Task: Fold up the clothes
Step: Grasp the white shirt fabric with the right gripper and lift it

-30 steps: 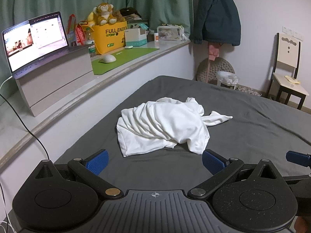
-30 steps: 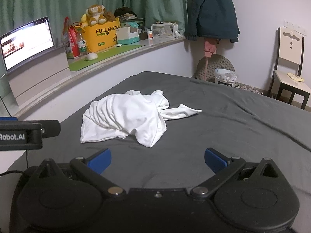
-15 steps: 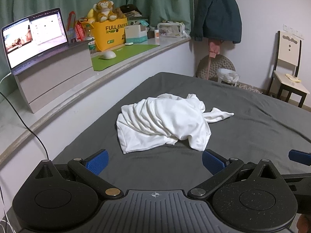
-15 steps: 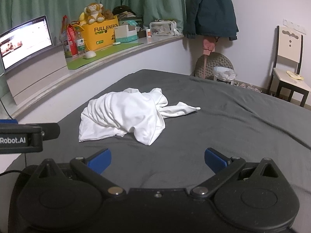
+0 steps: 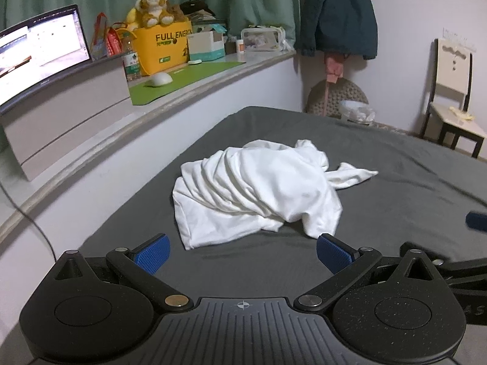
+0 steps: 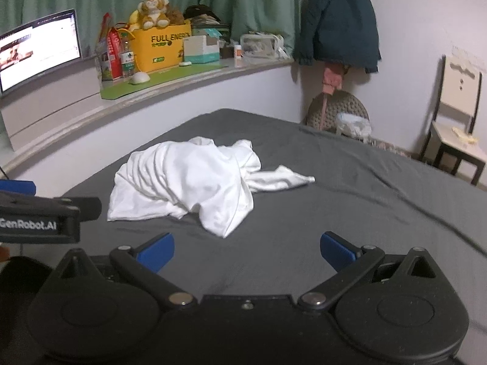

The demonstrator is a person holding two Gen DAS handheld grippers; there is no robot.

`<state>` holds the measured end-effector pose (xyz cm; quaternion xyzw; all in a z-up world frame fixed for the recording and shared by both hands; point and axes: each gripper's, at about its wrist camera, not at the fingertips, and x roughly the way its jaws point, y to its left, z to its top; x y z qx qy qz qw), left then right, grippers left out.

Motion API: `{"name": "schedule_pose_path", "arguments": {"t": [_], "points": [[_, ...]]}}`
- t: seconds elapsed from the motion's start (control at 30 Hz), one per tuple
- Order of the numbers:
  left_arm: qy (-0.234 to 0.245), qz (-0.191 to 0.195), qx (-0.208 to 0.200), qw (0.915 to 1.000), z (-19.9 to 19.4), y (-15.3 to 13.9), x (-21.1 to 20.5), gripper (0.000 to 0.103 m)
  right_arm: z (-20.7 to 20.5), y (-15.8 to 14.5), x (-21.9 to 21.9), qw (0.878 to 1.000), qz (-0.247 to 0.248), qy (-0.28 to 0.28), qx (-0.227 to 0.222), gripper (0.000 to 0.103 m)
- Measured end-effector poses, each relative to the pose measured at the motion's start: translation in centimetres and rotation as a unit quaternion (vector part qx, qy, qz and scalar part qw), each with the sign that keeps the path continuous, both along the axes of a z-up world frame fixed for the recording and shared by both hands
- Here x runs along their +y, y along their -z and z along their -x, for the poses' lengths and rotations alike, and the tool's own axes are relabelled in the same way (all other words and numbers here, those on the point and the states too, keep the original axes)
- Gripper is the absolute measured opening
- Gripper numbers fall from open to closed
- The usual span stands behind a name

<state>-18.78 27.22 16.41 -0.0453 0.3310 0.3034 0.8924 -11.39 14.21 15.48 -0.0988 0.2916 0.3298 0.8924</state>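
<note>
While the crumpled white cotton shirt (image 5: 258,188) lies in a loose heap on the dark grey bedsheet (image 5: 411,200), both tools hang above the near edge of the bed with nothing between their fingers. On the left gripper (image 5: 242,251) the blue-padded jaws are spread wide, its right pad just short of the shirt's near hem. The right gripper (image 6: 246,251) is likewise spread wide and grasps nothing, and the shirt (image 6: 188,182) sits ahead of it and to the left. One sleeve trails off to the right across the sheet, and the garment's body is bunched into long ridges. In the right wrist view the black body of the left tool shows at the left edge. Far behind the bed, a curved grey windowsill (image 5: 182,91) carries a yellow cardboard box (image 5: 162,48) topped by a brown plush monkey (image 5: 153,9), with a lit laptop screen (image 5: 36,48) at far left. A dark teal jacket (image 5: 334,15) hangs on the far wall, and a cream wooden chair (image 5: 453,91) stands at far right.
</note>
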Motion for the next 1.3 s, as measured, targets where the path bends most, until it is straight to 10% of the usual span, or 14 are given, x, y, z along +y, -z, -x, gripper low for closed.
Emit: {"name": "schedule_pose_path", "arguments": {"t": [0.3,0.6,0.8,1.07,1.3], "points": [[0.017,-0.029,-0.031,0.9989,-3.9,2.8,4.2,0.103,-5.1,4.6,4.2,0.999,0.002,-0.045,0.005,0.101],[0.005,-0.013,-0.112,0.9936,-3.5,5.4,5.8,0.103,-9.8,9.7,11.7,0.995,0.043,-0.084,-0.012,0.078],[-0.034,0.055,-0.141,0.9878,-2.6,6.6,8.3,0.103,-12.0,11.9,15.0,0.993,0.071,-0.095,0.027,0.011],[-0.047,0.123,-0.178,0.9752,-1.4,7.6,10.2,0.103,-11.8,7.2,6.0,0.995,-0.016,0.087,-0.049,0.009],[0.071,0.171,-0.175,0.9670,-2.1,7.8,9.4,0.103,-11.5,3.2,-8.7,0.953,-0.061,0.279,-0.101,0.009]]}}
